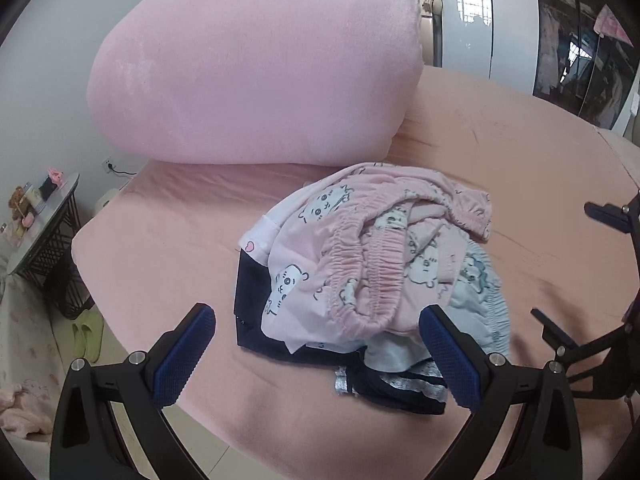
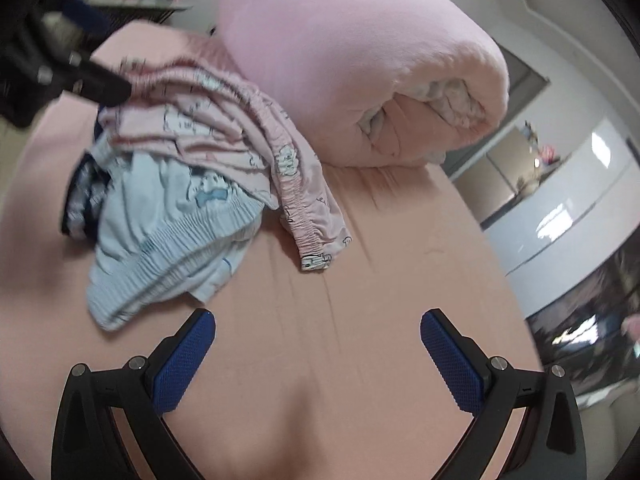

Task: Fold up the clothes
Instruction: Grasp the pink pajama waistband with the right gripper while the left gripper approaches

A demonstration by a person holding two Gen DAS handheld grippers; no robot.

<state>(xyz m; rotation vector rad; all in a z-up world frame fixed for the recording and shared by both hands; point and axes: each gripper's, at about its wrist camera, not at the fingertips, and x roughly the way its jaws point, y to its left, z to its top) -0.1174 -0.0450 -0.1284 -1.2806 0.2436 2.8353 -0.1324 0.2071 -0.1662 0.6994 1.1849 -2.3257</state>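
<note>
A heap of clothes lies on the pink bed sheet (image 1: 160, 240). Pink cartoon-print trousers (image 1: 360, 256) with a gathered waistband are on top. A light blue garment (image 1: 480, 300) is at the heap's right and a dark navy garment (image 1: 256, 300) is underneath. My left gripper (image 1: 316, 316) stands open at the heap's near edge, with nothing gripped. In the right wrist view the pink trousers (image 2: 224, 120) drape over the light blue garment (image 2: 168, 240). My right gripper (image 2: 318, 316) is open over bare sheet beside the heap. The blurred left gripper (image 2: 80, 76) shows at the heap's far side.
A big rolled pink duvet (image 1: 260, 72) lies behind the heap, on the sheet (image 2: 360, 360). Left of the bed stand a small round side table (image 1: 44, 208) with toys and green slippers (image 1: 88, 336) on the floor. White cabinets (image 2: 560, 208) stand past the bed.
</note>
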